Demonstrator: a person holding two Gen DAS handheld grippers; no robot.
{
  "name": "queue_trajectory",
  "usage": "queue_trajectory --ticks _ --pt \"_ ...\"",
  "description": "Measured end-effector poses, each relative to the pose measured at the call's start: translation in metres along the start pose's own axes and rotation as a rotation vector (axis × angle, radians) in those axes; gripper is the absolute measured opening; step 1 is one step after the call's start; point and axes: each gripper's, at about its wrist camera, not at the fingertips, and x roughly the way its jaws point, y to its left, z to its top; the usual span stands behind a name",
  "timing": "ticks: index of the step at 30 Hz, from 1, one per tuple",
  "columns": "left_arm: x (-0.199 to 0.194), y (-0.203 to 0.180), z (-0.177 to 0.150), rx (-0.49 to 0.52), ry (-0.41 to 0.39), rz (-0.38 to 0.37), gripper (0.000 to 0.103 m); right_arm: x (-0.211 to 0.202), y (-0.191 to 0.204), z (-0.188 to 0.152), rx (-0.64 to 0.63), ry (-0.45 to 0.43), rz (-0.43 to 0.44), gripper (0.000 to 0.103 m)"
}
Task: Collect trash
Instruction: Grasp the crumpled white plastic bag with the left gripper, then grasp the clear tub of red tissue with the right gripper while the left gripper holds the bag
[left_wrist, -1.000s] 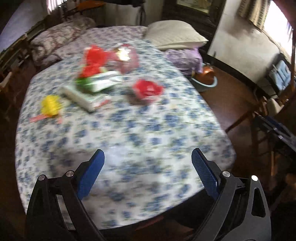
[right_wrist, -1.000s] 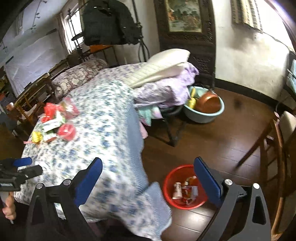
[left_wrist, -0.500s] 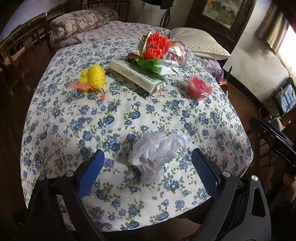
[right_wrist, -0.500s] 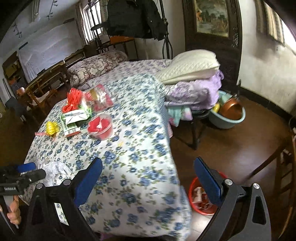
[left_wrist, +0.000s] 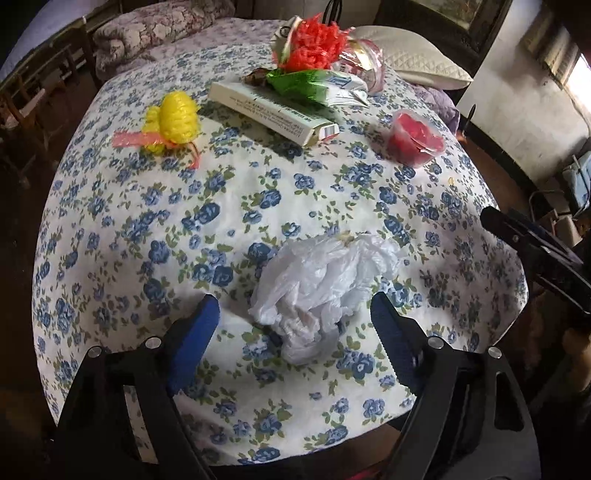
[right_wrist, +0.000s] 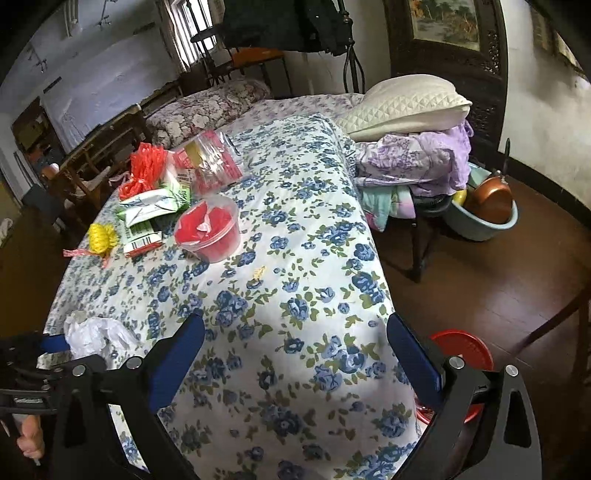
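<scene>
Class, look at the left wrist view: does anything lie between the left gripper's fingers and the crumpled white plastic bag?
Nothing visible does. The left gripper is closing with the crumpled white plastic bag between its fingers, pads not yet touching it.

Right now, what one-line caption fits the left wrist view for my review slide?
Left gripper closing around a crumpled white plastic bag on the flowered tablecloth, pads not yet touching.

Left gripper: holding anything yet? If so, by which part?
Nothing held yet. The left gripper straddles the white plastic bag on the table, fingers closing but not pressing it. The right gripper is open and empty.
</scene>
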Motion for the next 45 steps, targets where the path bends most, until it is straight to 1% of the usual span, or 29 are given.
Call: queue_trajectory --ticks 8,9,10,12,13,14,15,16,17,18,20,21,23,25,26,27,29,31,33,34,36,38,40,41,42,43,45 --pt "0.008 -0.016 0.000 0.058 0.000 0.084 0.081 -0.003 0.004 -0.001 -0.025 -0.019 0.013 0.097" --pt "0.009 -0.018 0.000 0.070 -0.003 0.093 0.078 -0.004 0.005 -0.001 -0.029 -0.024 0.014 0.097" --pt "0.009 -0.020 0.000 0.080 -0.011 0.091 0.075 -0.005 0.006 -0.001 -0.033 -0.028 0.014 0.097" --pt "0.004 -0.020 -0.002 0.086 -0.034 0.094 0.057 -0.007 0.006 -0.001 -0.035 -0.036 0.018 0.097" --pt "0.003 -0.020 -0.002 0.085 -0.040 0.094 0.053 -0.008 0.005 -0.001 -0.033 -0.039 0.021 0.097" --pt "0.001 -0.019 -0.001 0.080 -0.047 0.095 0.044 -0.008 0.005 -0.002 -0.029 -0.041 0.023 0.097" --pt "0.001 -0.019 0.000 0.073 -0.054 0.098 0.031 -0.008 0.004 -0.001 -0.025 -0.042 0.023 0.097" --pt "0.001 -0.017 0.002 0.067 -0.057 0.095 0.024 -0.008 0.003 -0.001 -0.021 -0.041 0.023 0.097" --pt "0.001 -0.015 0.006 0.061 -0.057 0.085 0.020 -0.008 0.002 -0.001 -0.019 -0.041 0.023 0.097" --pt "-0.001 -0.013 0.010 0.051 -0.064 0.092 0.019 -0.008 0.002 -0.001 -0.017 -0.041 0.023 0.097" --pt "-0.011 -0.010 0.021 0.033 -0.113 0.154 0.019 -0.007 0.003 -0.001 -0.024 -0.044 0.026 0.097" --pt "-0.016 -0.008 0.027 0.018 -0.136 0.172 0.019 -0.007 0.005 -0.001 -0.033 -0.047 0.023 0.097" --pt "-0.018 -0.002 0.038 -0.029 -0.145 0.187 0.019 -0.006 0.011 0.001 -0.067 -0.066 -0.007 0.097" --pt "-0.015 0.004 0.044 -0.077 -0.145 0.163 0.019 -0.002 0.020 0.004 -0.118 -0.071 -0.021 0.097" --pt "-0.014 0.007 0.041 -0.093 -0.141 0.145 0.019 0.002 0.025 0.006 -0.138 -0.064 -0.012 0.097" --pt "-0.010 0.013 0.040 -0.120 -0.126 0.109 0.019 0.006 0.030 0.009 -0.159 -0.051 0.000 0.097" --pt "-0.006 0.020 0.036 -0.149 -0.103 0.078 0.019 0.013 0.039 0.013 -0.186 -0.040 0.013 0.097" --pt "-0.001 0.025 0.032 -0.150 -0.079 0.076 0.019 0.023 0.050 0.019 -0.215 -0.025 0.021 0.097" --pt "0.000 0.026 0.028 -0.142 -0.076 0.092 0.019 0.031 0.060 0.025 -0.244 -0.012 0.019 0.096" --pt "0.000 0.025 0.028 -0.139 -0.079 0.098 0.019 0.034 0.064 0.027 -0.254 -0.011 0.016 0.092" --pt "-0.002 0.025 0.026 -0.124 -0.085 0.114 0.019 0.042 0.072 0.034 -0.273 0.002 0.009 0.086" --pt "-0.001 0.023 0.025 -0.116 -0.084 0.134 0.019 0.049 0.079 0.040 -0.282 0.010 -0.002 0.084" --pt "0.000 0.022 0.026 -0.114 -0.079 0.130 0.019 0.055 0.083 0.044 -0.289 0.012 -0.026 0.083" --pt "0.001 0.022 0.027 -0.113 -0.077 0.132 0.019 0.059 0.084 0.046 -0.288 0.013 -0.023 0.082" --pt "0.002 0.020 0.028 -0.109 -0.074 0.134 0.019 0.062 0.084 0.047 -0.286 0.018 -0.023 0.079" --pt "0.003 0.020 0.028 -0.107 -0.073 0.135 0.019 0.065 0.083 0.047 -0.284 0.025 -0.026 0.073" --pt "0.004 0.021 0.029 -0.110 -0.073 0.137 0.019 0.071 0.081 0.049 -0.270 0.049 -0.022 0.067"
